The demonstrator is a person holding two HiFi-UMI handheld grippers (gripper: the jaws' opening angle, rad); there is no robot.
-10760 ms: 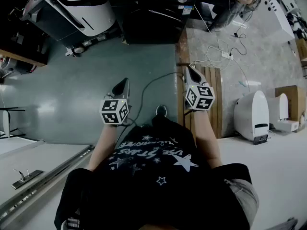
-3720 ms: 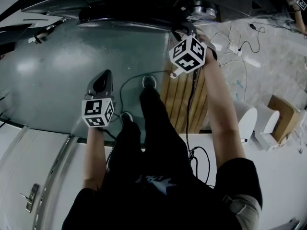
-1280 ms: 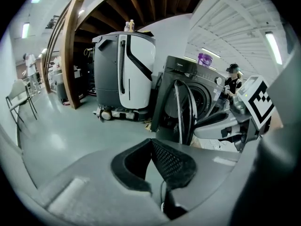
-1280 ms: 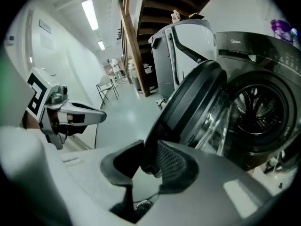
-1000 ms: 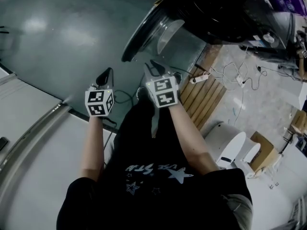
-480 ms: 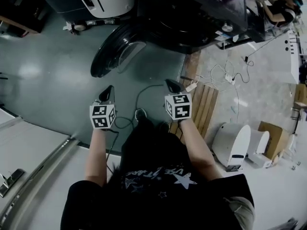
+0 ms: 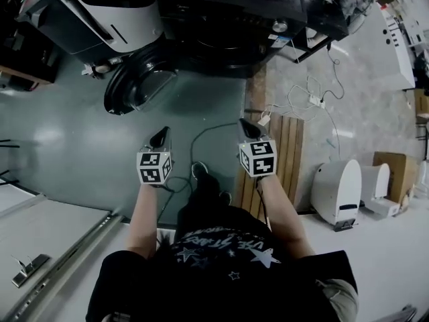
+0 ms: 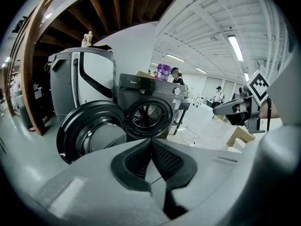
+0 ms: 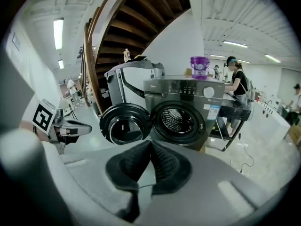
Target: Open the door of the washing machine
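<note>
The dark front-loading washing machine (image 7: pixel 228 12) stands at the top of the head view. Its round door (image 7: pixel 137 86) hangs wide open to the left, and the steel drum (image 9: pixel 178 120) shows through the opening. Both grippers hover over the floor well short of the machine, touching nothing. My left gripper (image 7: pixel 161 137) is shut and empty, its pads meeting at the tip (image 8: pixel 150 142). My right gripper (image 7: pixel 248 127) is shut too, with nothing between its pads (image 9: pixel 150 145). Each gripper view looks at the open door (image 8: pixel 91 128) from a distance.
A white and black appliance (image 7: pixel 107 5) stands left of the washer. A wooden pallet (image 7: pixel 281 153) and loose cables (image 7: pixel 308 92) lie on the floor to the right, near white units (image 7: pixel 345 183). A purple bucket (image 9: pixel 199 66) sits on the washer. A person stands at the right.
The door, closed earlier, now hangs fully open at the left. Both grippers have drawn back and up from the machine, and the right gripper's jaws have closed empty.
</note>
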